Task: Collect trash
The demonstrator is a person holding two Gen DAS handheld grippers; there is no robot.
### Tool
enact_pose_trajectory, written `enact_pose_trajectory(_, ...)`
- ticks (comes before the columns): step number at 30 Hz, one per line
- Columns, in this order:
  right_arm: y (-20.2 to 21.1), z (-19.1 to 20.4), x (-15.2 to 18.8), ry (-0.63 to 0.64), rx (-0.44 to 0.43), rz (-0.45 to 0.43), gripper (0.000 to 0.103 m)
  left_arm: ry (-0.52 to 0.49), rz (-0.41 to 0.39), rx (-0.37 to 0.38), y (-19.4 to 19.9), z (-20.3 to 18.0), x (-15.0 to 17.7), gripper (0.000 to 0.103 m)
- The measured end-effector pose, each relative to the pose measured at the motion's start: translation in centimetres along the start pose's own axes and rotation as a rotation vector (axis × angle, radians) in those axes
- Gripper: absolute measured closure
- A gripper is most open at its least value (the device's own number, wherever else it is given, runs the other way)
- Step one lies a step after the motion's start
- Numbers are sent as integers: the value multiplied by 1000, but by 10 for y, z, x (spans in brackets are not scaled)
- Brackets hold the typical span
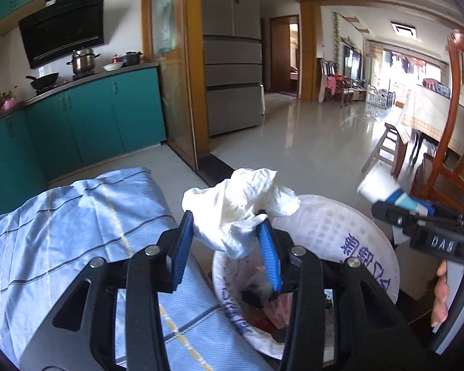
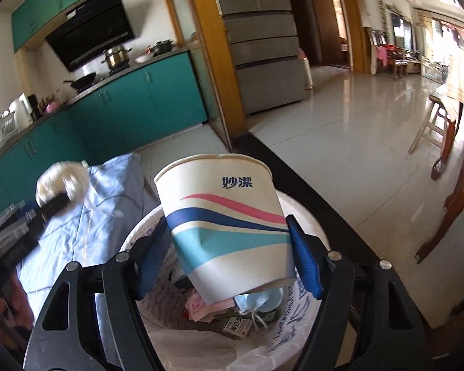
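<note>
My left gripper (image 1: 224, 235) is shut on a crumpled white tissue (image 1: 241, 198) and holds it above the rim of a trash bin lined with a white printed plastic bag (image 1: 349, 228). My right gripper (image 2: 229, 247) is shut on a paper cup (image 2: 225, 225) with pink, navy and teal stripes, held over the same bin (image 2: 297, 207). The bin holds paper scraps, a blue mask and a small carton (image 2: 236, 327). The cup also shows in the left wrist view (image 1: 383, 187), and the tissue, blurred, shows in the right wrist view (image 2: 62, 182).
A surface draped in light blue checked cloth (image 1: 77, 222) stands left of the bin. Teal kitchen cabinets (image 1: 86, 120) and a stove are behind it. A wooden chair (image 1: 448, 160) and a dining table (image 1: 433, 117) stand at right. A grey fridge (image 1: 232, 77) is ahead across the tiled floor.
</note>
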State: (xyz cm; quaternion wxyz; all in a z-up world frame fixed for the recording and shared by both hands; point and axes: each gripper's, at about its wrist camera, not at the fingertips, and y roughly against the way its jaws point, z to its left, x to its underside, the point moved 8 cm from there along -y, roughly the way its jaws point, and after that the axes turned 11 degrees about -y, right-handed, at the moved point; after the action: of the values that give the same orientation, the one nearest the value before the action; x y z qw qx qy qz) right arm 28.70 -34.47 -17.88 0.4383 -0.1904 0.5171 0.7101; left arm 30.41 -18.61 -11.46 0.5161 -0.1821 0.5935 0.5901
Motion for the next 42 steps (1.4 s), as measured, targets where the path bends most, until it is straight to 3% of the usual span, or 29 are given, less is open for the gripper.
enact_pose_trajectory(9, 2, -2, -1, -2, 4, -4, 31, -43, 54, 96, -23, -43, 15, 54)
enact_pose_trajectory(11, 2, -1, -1, 4, 8, -5, 31, -57, 43, 75, -23, -44, 16, 38)
enact_pose_trajectory(14, 0, -1, 0, 8, 7, 2, 31, -65, 17, 46, -18, -44, 14, 32)
enact_pose_trajectory(27, -6, 4, 6, 43, 27, 28, 29, -2, -26, -38, 3, -9, 6, 24)
enact_pose_trajectory(30, -7, 3, 3, 29, 33, 22, 18, 2, -27, -49, 6, -5, 7, 23)
enact_pose_trajectory(36, -5, 2, 1, 12, 20, 1, 12, 7, -36, -67, 13, 4, 6, 19)
enact_pose_trajectory(40, -6, 2, 2, 13, 21, -10, 12, 20, -18, -100, 35, 16, 11, 18)
enact_pose_trajectory(42, -2, 6, 2, 33, 14, -35, 12, 27, -38, -135, 63, 26, 14, 12)
